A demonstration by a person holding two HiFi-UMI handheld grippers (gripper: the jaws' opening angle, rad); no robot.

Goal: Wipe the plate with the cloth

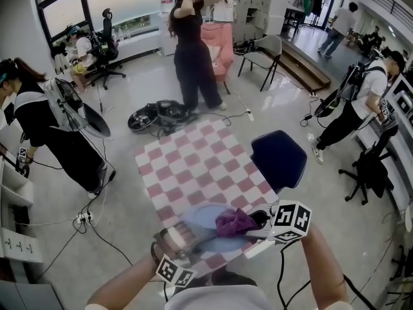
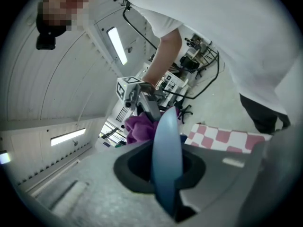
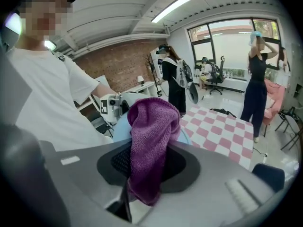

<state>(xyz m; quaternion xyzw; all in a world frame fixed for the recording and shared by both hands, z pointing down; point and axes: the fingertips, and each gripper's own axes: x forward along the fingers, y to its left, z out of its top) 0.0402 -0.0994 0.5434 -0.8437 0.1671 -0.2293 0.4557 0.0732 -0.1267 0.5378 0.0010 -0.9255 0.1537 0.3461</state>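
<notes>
Over the near end of the checkered table (image 1: 193,166), a light-blue plate (image 2: 166,160) is held tilted, its rim clamped between the jaws of the left gripper (image 1: 186,236). A purple cloth (image 3: 149,145) is pinched in the jaws of the right gripper (image 1: 256,222), which are pressed together on it. The cloth is laid against the plate's face, apparently near the rim opposite the clamped edge. A dark blue chair (image 1: 279,159) is positioned just beside the table's right side. Several persons are seen standing farther off on the floor.
</notes>
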